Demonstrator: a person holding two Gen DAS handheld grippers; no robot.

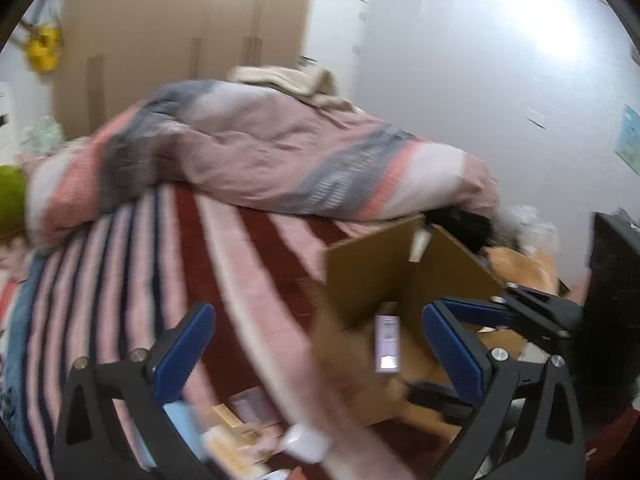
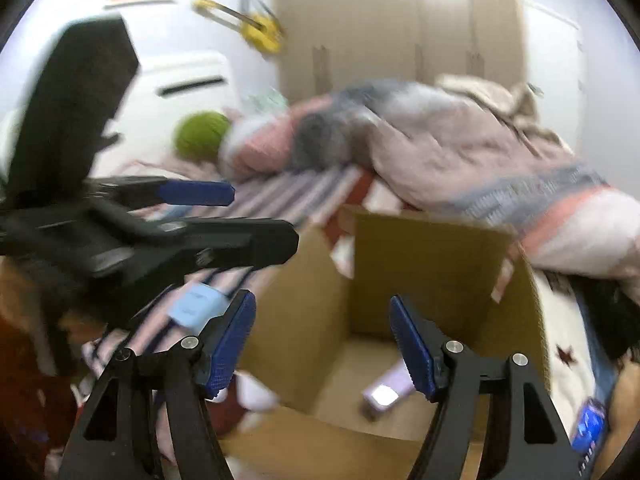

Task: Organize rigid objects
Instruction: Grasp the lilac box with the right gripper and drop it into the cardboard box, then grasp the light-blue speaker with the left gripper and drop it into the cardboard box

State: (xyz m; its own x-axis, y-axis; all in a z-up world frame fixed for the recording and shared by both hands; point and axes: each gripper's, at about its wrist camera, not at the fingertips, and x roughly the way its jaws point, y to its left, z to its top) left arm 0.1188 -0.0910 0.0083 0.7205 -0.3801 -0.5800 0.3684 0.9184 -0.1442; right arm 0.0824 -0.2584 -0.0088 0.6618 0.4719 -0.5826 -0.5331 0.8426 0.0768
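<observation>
The left gripper (image 1: pixel 318 344), lowest in the left wrist view, has its blue-padded fingers spread wide with nothing between them, over the striped bedsheet (image 1: pixel 120 264) and the near corner of a cardboard box (image 1: pixel 372 268). A small purple box (image 1: pixel 387 344) shows inside the cardboard box, right of frame centre. Blurred small items, among them a white bottle (image 1: pixel 306 442) and a light blue case (image 1: pixel 180 420), lie on the sheet at the bottom. The right gripper (image 2: pixel 322 344) is likewise spread wide and empty above the open cardboard box (image 2: pixel 432 264), where the purple box (image 2: pixel 386 394) rests on the floor of it. A rumpled quilt (image 2: pixel 460 148) fills the upper right.
</observation>
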